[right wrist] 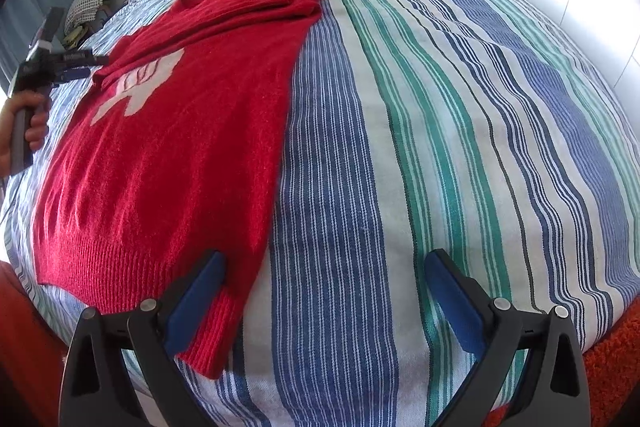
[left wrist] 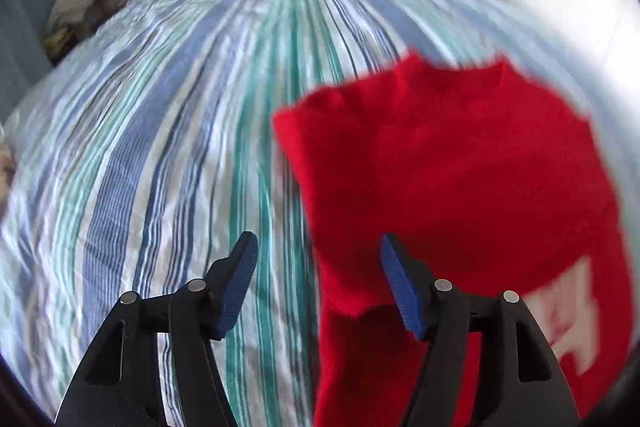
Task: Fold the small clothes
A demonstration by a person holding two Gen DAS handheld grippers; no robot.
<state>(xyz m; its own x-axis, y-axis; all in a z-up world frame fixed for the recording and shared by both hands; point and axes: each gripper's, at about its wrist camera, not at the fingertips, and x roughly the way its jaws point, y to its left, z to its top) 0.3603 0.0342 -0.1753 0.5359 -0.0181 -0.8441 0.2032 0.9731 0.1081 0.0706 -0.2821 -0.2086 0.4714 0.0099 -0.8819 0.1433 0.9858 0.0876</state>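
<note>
I note one red knit sweater [right wrist: 180, 147], white motif on chest, lying flat in left half of right wrist frame, ribbed hem at lower left, sleeve folded across top, blurred at right in left wrist frame.
</note>
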